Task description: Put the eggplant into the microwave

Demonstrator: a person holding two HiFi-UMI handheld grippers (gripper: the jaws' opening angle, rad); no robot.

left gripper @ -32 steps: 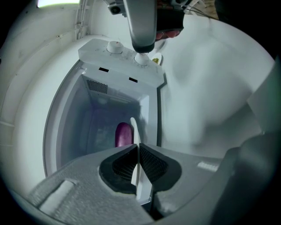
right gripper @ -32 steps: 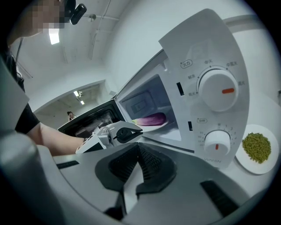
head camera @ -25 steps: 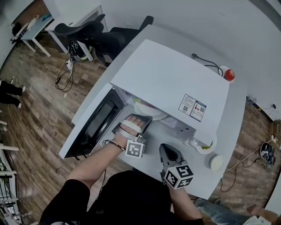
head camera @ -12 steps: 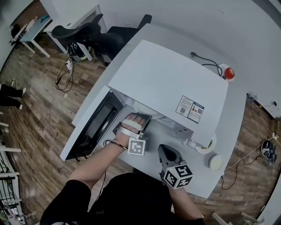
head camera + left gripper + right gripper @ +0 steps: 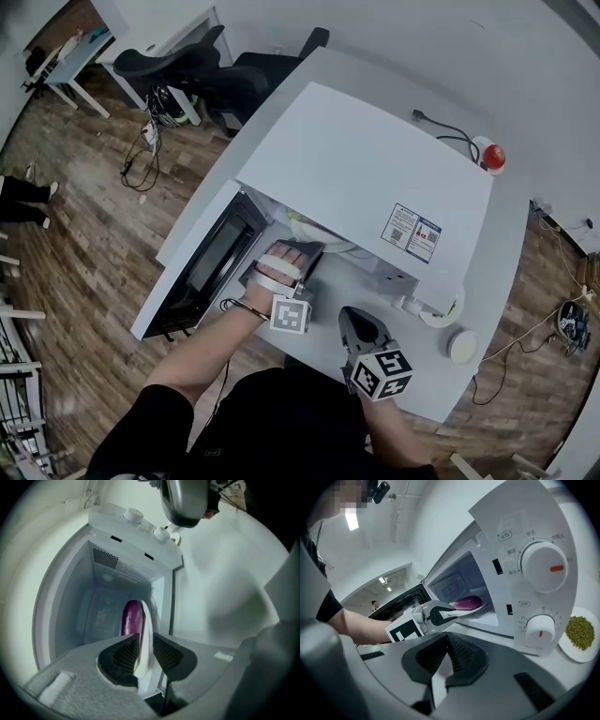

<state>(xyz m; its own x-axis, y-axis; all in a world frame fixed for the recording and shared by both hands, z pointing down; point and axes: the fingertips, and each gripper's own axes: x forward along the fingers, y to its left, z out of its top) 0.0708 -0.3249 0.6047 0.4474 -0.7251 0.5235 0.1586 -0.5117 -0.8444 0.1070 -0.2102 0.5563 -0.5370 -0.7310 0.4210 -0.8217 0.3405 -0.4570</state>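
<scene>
A purple eggplant [image 5: 132, 616] [image 5: 468, 603] lies on a white plate [image 5: 146, 641] [image 5: 459, 612] inside the open white microwave [image 5: 356, 169] [image 5: 534, 541]. My left gripper [image 5: 302, 253] [image 5: 144, 641] [image 5: 440, 615] reaches into the oven's mouth. Its jaws have just been opening, and the plate's near rim stands between them with the pads loose on it. My right gripper [image 5: 356, 317] [image 5: 447, 641] hangs shut and empty over the table in front of the control panel, to the right of the left one.
The microwave door [image 5: 202, 267] hangs open to the left. A small dish of green beans [image 5: 580, 633] [image 5: 439, 314] sits right of the oven, with a white round lid [image 5: 462, 347] near the table's front edge. A red button [image 5: 493, 156] lies behind. An office chair [image 5: 187, 70] stands far left.
In the head view both hands stay where they were, the left at the oven's mouth and the right in front of the panel. Nothing else has visibly moved.
</scene>
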